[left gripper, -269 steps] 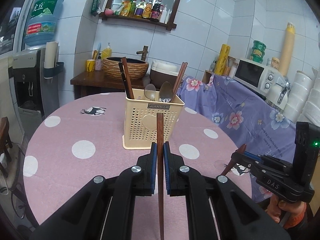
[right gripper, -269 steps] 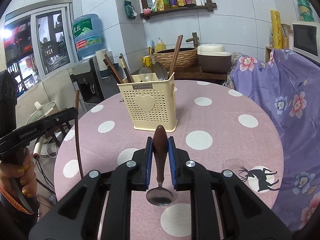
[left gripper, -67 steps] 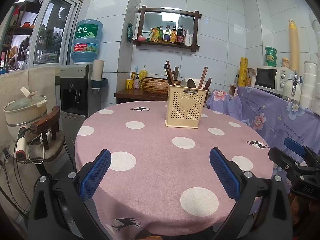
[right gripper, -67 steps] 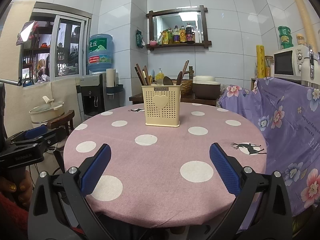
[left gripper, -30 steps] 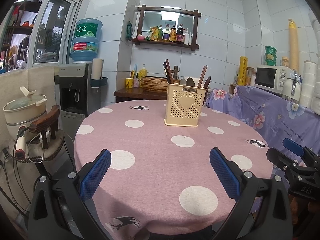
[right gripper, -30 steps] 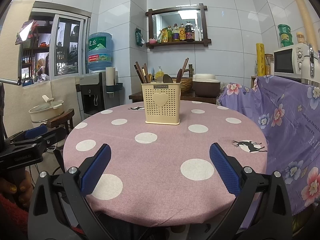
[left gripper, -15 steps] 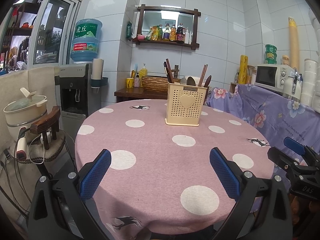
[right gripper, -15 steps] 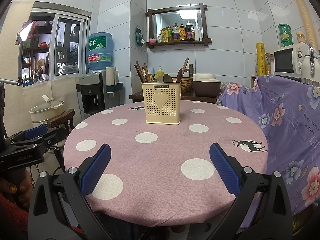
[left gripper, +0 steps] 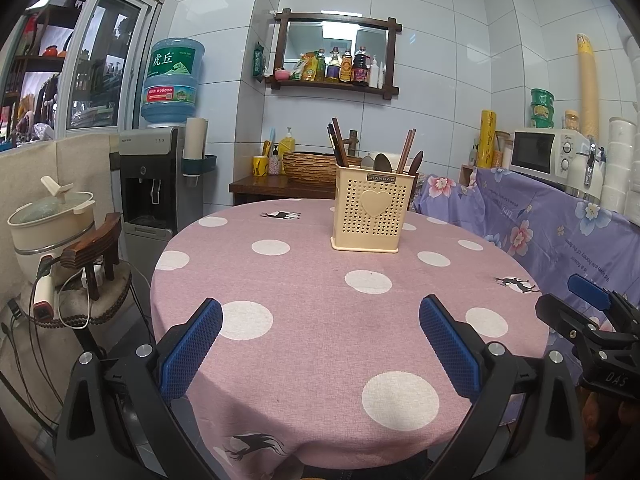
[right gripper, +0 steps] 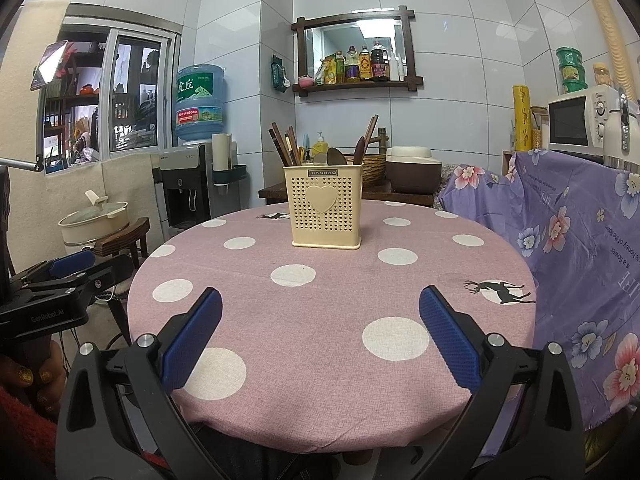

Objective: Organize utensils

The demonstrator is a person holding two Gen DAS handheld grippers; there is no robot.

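Both grippers empty, jaws spread wide. Left gripper (left gripper: 320, 344) fills the bottom of the left wrist view, blue pads over the near edge of the round table (left gripper: 304, 360); right gripper (right gripper: 320, 338) likewise in the right wrist view. Each one also shows at the side edge of the other's frame.

Table has a pink cloth with white dots and deer prints.

Mid-frame, on the far half of the table: cream perforated utensil holder (left gripper: 371, 213), upright, heart emblem and "JIANHAO" label facing the cameras, well apart from both grippers. Contents stand on end, long axes near vertical: dark chopsticks (left gripper: 337, 142) at its left side leaning up-left, brown chopsticks (left gripper: 405, 149) at right leaning up-right, metal spoon (left gripper: 382, 162) bowl-up in the middle, wooden spoon handle (left gripper: 416, 161) at far right. Can't tell the inner compartments.

Behind: wicker basket (left gripper: 316, 166) on a dark side table, water dispenser (left gripper: 158, 176) at left, microwave (left gripper: 540, 152) at right.
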